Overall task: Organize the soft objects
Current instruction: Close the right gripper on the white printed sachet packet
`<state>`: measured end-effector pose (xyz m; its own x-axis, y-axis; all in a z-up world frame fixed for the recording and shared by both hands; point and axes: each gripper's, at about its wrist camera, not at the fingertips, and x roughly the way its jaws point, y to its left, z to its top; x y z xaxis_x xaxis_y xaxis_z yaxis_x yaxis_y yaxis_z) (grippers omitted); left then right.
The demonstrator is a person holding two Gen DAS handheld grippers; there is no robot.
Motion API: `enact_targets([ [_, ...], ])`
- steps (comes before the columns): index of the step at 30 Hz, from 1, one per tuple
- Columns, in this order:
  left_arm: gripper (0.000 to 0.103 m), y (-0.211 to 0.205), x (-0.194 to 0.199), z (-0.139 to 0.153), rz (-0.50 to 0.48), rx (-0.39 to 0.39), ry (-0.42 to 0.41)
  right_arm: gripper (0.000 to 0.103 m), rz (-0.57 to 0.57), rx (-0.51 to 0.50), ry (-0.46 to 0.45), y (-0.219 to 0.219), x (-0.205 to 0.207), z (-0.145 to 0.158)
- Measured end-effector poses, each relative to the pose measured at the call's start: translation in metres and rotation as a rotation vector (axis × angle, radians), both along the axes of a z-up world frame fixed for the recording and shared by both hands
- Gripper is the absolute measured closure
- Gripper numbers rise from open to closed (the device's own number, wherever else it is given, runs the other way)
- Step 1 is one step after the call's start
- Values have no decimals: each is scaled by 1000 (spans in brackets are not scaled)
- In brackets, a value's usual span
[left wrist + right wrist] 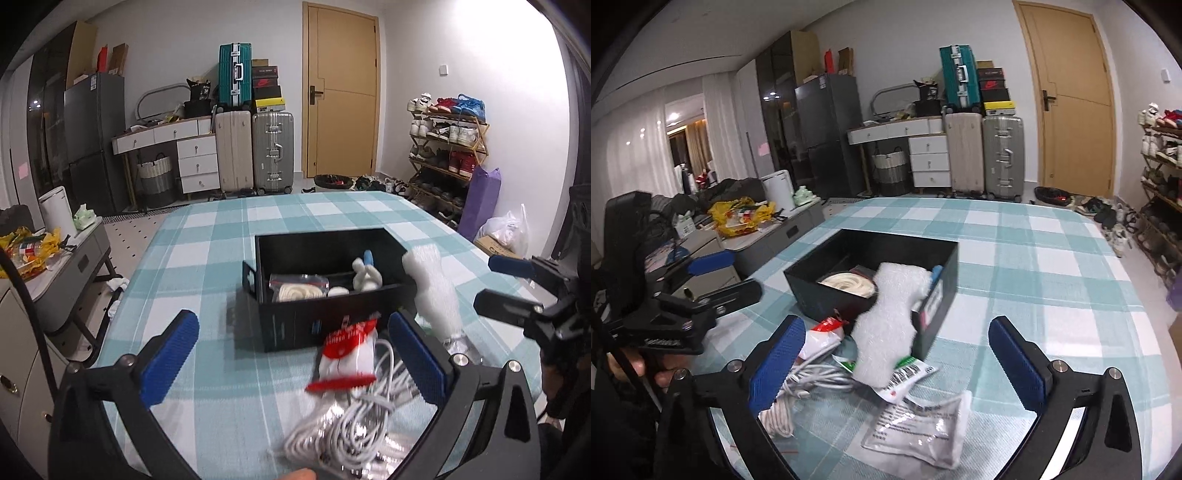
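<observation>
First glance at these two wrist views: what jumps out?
The black box in the middle of the checked tablecloth, with a white foam sheet draped over its near wall and spilling out. In front of it lies loose clutter: a white cable bundle with a red-and-white pack and a clear printed pouch. Both sets of blue-padded fingers stand wide open, holding nothing.
</observation>
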<state>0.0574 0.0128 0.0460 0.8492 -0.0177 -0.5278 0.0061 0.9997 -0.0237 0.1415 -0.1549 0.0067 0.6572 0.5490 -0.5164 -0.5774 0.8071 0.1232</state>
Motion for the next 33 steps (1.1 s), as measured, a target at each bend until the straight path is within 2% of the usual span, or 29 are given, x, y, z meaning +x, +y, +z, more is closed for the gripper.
enact_targets([
  [11, 0, -8, -16, -14, -9, 37, 34, 1, -14, -57, 74, -8, -1, -17],
  [23, 0, -3, -12, -20, -32, 14, 65, 1, 37, -146, 168, -3, 9, -42],
  [33, 0, -3, -8, -27, -34, 22, 87, 1, 13, -231, 235, 11, 20, -67],
])
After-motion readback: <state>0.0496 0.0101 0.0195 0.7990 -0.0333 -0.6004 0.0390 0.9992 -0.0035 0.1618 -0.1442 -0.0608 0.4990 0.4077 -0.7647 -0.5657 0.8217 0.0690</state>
